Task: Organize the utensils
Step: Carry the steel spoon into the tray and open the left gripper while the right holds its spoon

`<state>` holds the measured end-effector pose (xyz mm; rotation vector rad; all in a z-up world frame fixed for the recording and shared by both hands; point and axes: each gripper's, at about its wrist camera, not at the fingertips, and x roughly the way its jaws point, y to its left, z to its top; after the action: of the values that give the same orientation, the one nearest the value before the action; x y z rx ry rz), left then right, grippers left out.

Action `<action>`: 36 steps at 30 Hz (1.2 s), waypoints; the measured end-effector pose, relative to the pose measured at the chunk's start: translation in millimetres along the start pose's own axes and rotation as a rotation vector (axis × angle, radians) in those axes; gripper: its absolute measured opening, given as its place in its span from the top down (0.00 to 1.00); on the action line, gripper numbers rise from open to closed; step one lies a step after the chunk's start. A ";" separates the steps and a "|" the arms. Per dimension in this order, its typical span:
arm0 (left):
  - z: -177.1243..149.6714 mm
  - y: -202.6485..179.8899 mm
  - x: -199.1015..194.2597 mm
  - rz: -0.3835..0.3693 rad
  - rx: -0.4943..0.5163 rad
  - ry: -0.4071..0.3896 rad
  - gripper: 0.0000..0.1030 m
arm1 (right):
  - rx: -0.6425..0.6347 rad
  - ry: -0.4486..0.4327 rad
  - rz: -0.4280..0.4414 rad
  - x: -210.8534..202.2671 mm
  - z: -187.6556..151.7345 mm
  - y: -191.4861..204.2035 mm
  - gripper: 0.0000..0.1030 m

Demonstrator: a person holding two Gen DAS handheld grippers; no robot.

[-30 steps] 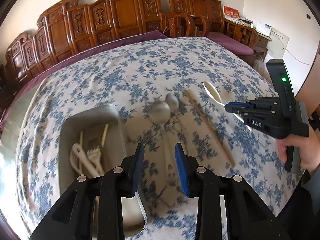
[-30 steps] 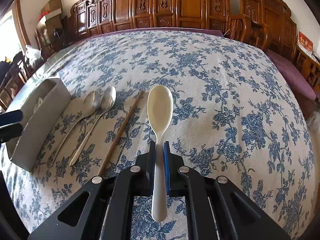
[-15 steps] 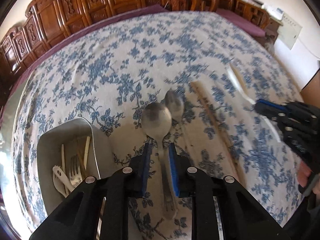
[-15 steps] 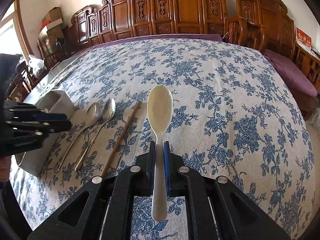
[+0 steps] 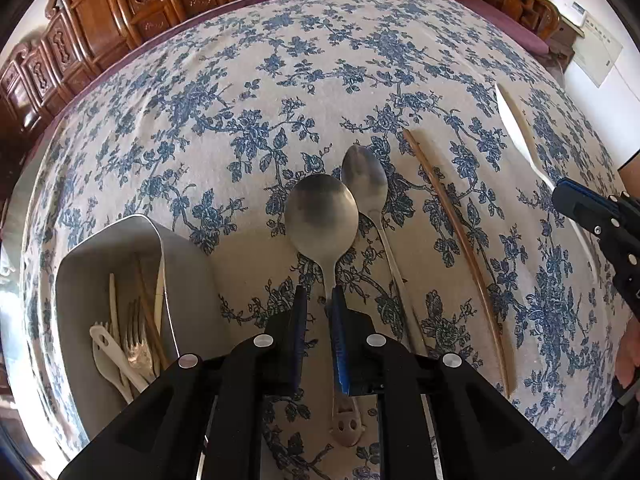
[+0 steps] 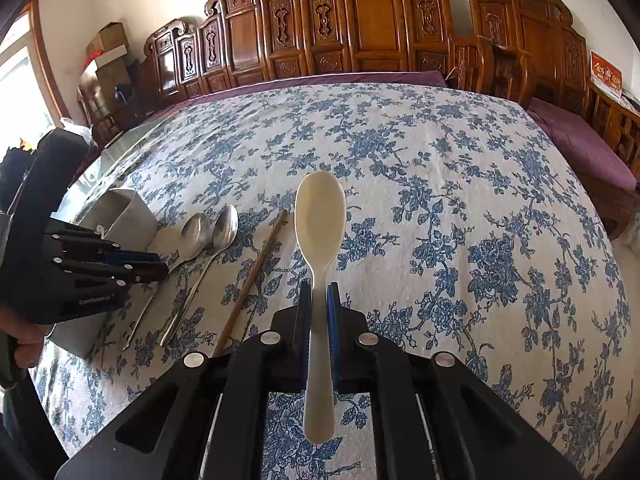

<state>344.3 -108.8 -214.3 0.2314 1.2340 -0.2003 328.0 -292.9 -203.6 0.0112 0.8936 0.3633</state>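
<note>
My left gripper (image 5: 319,300) straddles the handle of a large steel spoon (image 5: 321,216) that lies on the tablecloth; its jaws are narrowed around the handle with a small gap on the left side. A smaller steel spoon (image 5: 365,178) and a wooden chopstick (image 5: 456,236) lie to its right. My right gripper (image 6: 319,296) is shut on a white plastic spoon (image 6: 320,216) and holds it above the table. A grey utensil bin (image 5: 192,272) at the left holds forks and other utensils.
The table has a blue floral cloth (image 6: 440,184). Carved wooden chairs (image 6: 360,32) line its far side. In the right wrist view the left gripper (image 6: 120,264) is in front of the bin (image 6: 128,212).
My left gripper has come down over the large steel spoon and narrowed its jaws around the handle. My right gripper has kept the white spoon and risen slightly.
</note>
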 end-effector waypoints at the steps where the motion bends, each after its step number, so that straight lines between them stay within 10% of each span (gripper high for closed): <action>1: 0.2 -0.5 0.9 -0.005 0.002 0.005 0.89 | -0.003 0.002 -0.004 0.1 -0.3 0.8 0.91; 36: -76.8 11.0 -101.9 -0.082 -0.039 -0.211 0.95 | -0.026 0.041 -0.039 -27.7 -51.7 41.4 0.91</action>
<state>245.2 -74.0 -141.0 0.1220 1.0375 -0.2642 260.2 -270.1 -208.6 -0.0376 0.9287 0.3403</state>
